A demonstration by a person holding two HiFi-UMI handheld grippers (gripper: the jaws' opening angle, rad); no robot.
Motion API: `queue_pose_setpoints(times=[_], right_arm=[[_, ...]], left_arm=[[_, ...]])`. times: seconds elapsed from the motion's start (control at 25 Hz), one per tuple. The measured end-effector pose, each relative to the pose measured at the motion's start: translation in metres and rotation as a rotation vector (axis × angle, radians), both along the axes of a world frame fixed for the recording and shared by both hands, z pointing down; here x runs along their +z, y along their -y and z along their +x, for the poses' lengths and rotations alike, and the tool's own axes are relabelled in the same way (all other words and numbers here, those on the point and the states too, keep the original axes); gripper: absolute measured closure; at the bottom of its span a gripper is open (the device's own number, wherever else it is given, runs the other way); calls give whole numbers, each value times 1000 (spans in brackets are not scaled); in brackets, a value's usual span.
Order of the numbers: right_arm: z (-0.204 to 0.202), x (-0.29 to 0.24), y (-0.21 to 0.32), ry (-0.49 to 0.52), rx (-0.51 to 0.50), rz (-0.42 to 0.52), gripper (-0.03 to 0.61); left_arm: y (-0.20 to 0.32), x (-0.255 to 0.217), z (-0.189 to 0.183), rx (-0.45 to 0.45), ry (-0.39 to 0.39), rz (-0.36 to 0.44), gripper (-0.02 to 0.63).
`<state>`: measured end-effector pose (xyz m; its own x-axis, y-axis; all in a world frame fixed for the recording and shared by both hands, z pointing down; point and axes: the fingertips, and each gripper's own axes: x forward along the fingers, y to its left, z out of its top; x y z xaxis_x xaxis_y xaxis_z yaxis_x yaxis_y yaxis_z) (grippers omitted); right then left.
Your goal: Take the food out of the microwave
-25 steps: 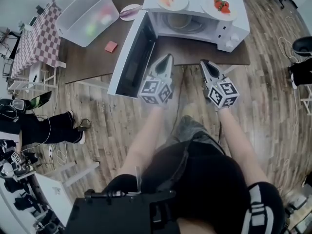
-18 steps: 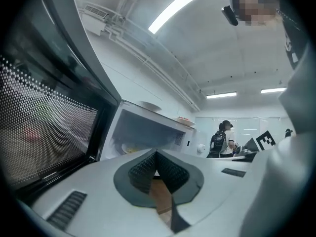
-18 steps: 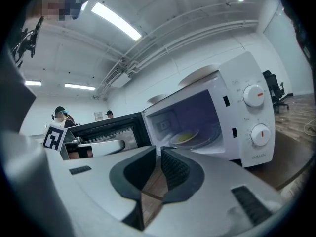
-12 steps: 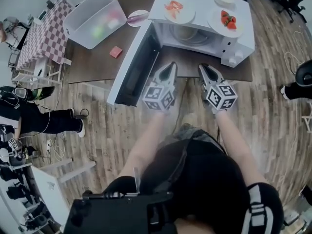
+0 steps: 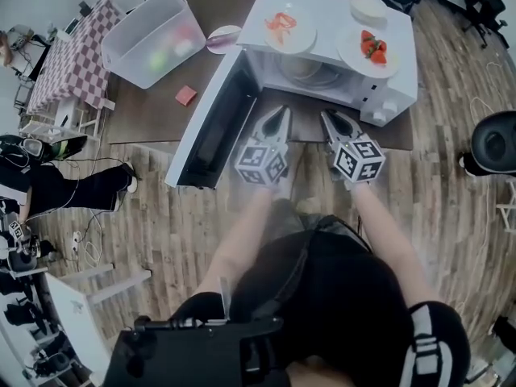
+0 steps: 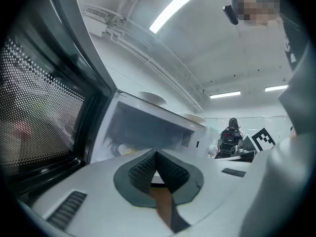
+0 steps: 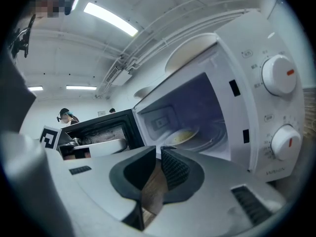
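A white microwave (image 5: 387,95) stands on a brown table with its door (image 5: 214,119) swung wide open to the left. Inside, a plate of yellowish food (image 5: 305,69) rests on the turntable; the right gripper view shows this plate (image 7: 183,135) clearly. My left gripper (image 5: 278,111) is shut and empty, level, just in front of the opening, near the door (image 6: 44,117). My right gripper (image 5: 329,115) hovers beside it, before the cavity; its jaws have just been opening and stand slightly apart (image 7: 159,149) with nothing between them.
On top of the microwave sit a plate of shrimp (image 5: 289,29), a plate of strawberries (image 5: 369,48) and a small bowl (image 5: 368,6). A clear bin (image 5: 153,35), a pink block (image 5: 185,96) and a saucer (image 5: 222,39) lie on the table's left. A person (image 5: 48,176) is at far left.
Both grippers have moved forward, closer to the microwave's open front. The door and the plate inside have stayed where they were.
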<state>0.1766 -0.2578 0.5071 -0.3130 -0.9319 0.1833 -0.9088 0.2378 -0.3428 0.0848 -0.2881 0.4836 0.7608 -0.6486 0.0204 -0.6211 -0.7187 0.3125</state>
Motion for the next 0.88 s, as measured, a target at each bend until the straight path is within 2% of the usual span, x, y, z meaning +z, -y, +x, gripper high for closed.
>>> queue_pose_setpoints(times=[0.28, 0.36, 0.76, 0.8, 0.88], right_arm=[[5, -4, 20, 10, 24, -6, 541], [3, -6, 27, 24, 24, -14, 460], [5, 1, 70, 56, 146, -109, 458], [5, 2, 75, 63, 158, -119, 422], [4, 6, 82, 80, 187, -146, 408]], left_arm=[[3, -2, 7, 9, 1, 10, 612], [3, -2, 8, 14, -2, 13, 612], [6, -1, 7, 71, 24, 14, 613], [8, -1, 5, 75, 22, 14, 614], [12, -1, 3, 82, 17, 9, 613]])
